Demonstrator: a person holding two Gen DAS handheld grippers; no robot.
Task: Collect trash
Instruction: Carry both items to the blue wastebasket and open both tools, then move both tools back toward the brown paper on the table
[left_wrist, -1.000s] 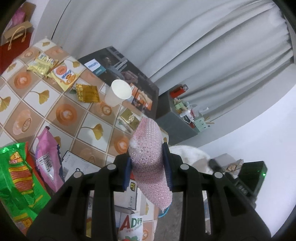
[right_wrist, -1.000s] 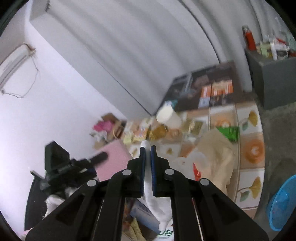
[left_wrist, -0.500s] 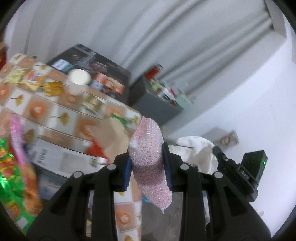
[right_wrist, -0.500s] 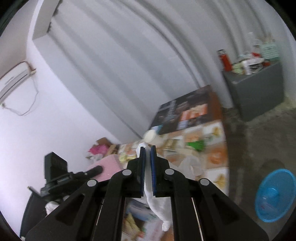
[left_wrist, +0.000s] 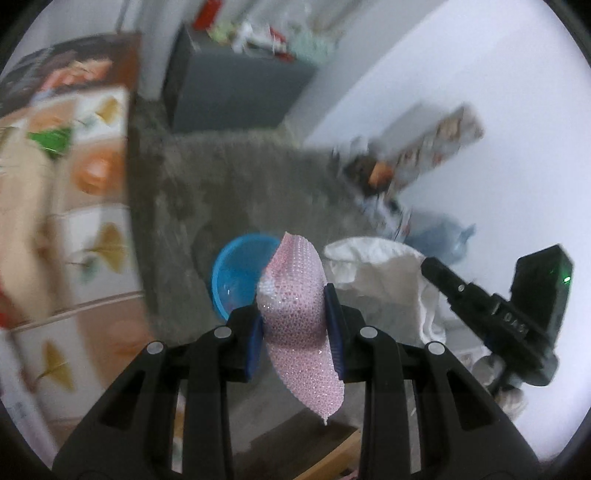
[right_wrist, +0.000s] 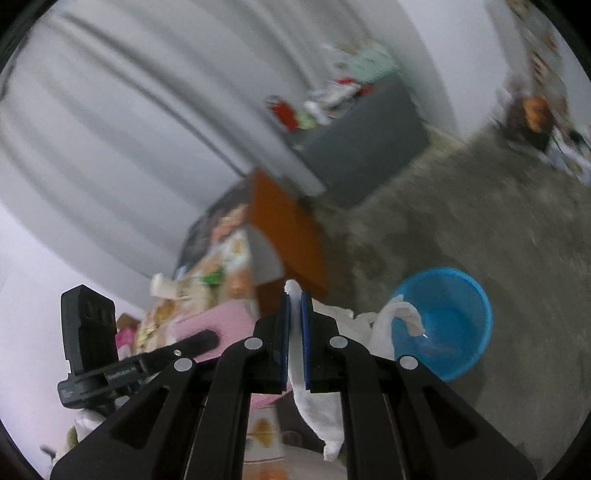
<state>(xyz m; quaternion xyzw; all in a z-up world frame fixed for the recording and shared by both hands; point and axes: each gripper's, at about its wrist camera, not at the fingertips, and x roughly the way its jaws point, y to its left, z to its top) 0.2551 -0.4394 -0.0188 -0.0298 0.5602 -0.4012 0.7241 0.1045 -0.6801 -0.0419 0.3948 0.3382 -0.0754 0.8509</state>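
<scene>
My left gripper (left_wrist: 294, 308) is shut on a pink dotted wrapper (left_wrist: 299, 306) that sticks out above and hangs below the blue pads. Just behind it on the grey floor sits a blue plastic basin (left_wrist: 236, 273). My right gripper (right_wrist: 294, 302) is shut on a white crumpled tissue (right_wrist: 314, 406), which trails down between the fingers and curls out toward the blue basin (right_wrist: 450, 317) on its right. Both views are blurred by motion.
The tiled-pattern table (left_wrist: 85, 229) with snack wrappers lies left of the left gripper. A white bag (left_wrist: 384, 280) stands right of the basin. A grey cabinet (right_wrist: 365, 147) stands by the curtain. Clutter lies along the far wall (left_wrist: 388, 177).
Both grippers swung away from the table and tilted down toward the floor. The blue basin now sits close in front of each. Wrapper and tissue stay gripped.
</scene>
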